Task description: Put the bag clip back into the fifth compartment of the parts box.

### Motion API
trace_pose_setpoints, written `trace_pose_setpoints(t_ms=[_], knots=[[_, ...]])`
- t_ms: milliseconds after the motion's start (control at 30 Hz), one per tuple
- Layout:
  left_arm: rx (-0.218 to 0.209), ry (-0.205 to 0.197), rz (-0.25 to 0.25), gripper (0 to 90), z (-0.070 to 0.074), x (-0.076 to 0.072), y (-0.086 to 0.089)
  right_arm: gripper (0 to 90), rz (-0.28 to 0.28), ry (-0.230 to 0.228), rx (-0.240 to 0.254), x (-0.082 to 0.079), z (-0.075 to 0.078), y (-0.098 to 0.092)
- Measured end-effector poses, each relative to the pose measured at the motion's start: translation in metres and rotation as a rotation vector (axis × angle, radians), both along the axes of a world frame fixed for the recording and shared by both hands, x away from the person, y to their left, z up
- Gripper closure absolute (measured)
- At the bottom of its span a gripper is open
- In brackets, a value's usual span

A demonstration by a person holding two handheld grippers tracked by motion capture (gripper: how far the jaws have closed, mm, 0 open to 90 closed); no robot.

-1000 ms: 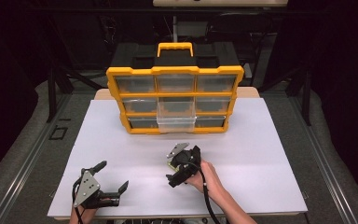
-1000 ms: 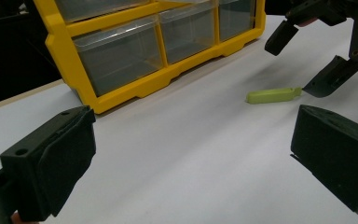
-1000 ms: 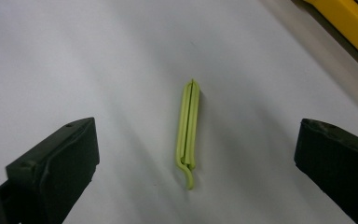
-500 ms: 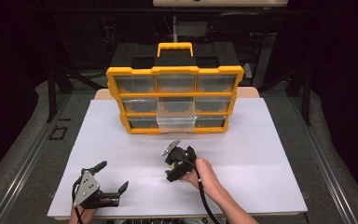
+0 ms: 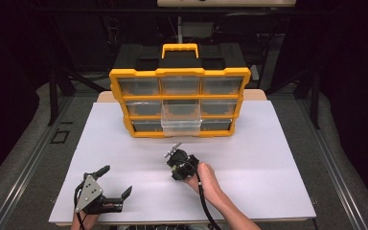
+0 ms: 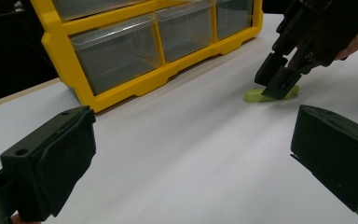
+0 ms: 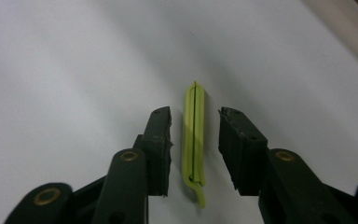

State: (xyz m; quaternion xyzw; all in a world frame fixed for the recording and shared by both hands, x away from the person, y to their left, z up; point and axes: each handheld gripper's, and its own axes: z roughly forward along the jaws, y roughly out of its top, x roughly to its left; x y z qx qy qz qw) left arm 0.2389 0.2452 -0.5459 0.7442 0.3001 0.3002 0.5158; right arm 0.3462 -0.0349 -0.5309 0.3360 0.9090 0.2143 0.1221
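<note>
- Nearest to us, at the near-left corner of the white table top [image 5: 278,158], sits the left gripper [image 5: 116,181]. Its jaws are spread wide with nothing between them, just bare table, and in the left gripper view [image 6: 191,154] they frame open white surface.
- A bit farther in and to the right, around the middle of the table, we've got the right gripper [image 5: 171,154] tipped down at the surface, held by the right hand [image 5: 206,179].
- The thing it's after is a small, flat, yellow-green plastic clip [image 7: 194,140] lying on the table, well short of the cabinet. In the right gripper view [image 7: 195,149] the clip lies lengthwise between the two jaws with a thin gap on each side, so the pads aren't pressing on it. The jaws have just been closing in around it.
- From the left gripper view the same clip [image 6: 270,94] peeks out under the right gripper's tips.
- Farthest back stands the yellow-framed plastic drawer cabinet [image 5: 179,103] with clear drawers; its bottom-middle clear drawer [image 5: 181,125] is pulled out toward us.
</note>
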Motion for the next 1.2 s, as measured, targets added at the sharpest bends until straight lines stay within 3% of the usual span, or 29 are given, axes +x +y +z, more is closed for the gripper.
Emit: trace_pose_setpoints(t_ms=[633,867,1200], knots=[[0.001,0.007,0.004,0.1,0.0,0.0,0.0,79.3,-0.051,0.05,0.024,0.002,-0.006,0.001],[-0.001,0.012,0.004,0.0,0.0,0.001,0.0,79.7,-0.056,0.072,0.032,0.004,-0.004,0.0],[-0.001,0.014,0.004,0.1,0.0,0.001,0.0,79.8,-0.039,0.057,0.031,0.005,0.007,-0.009]])
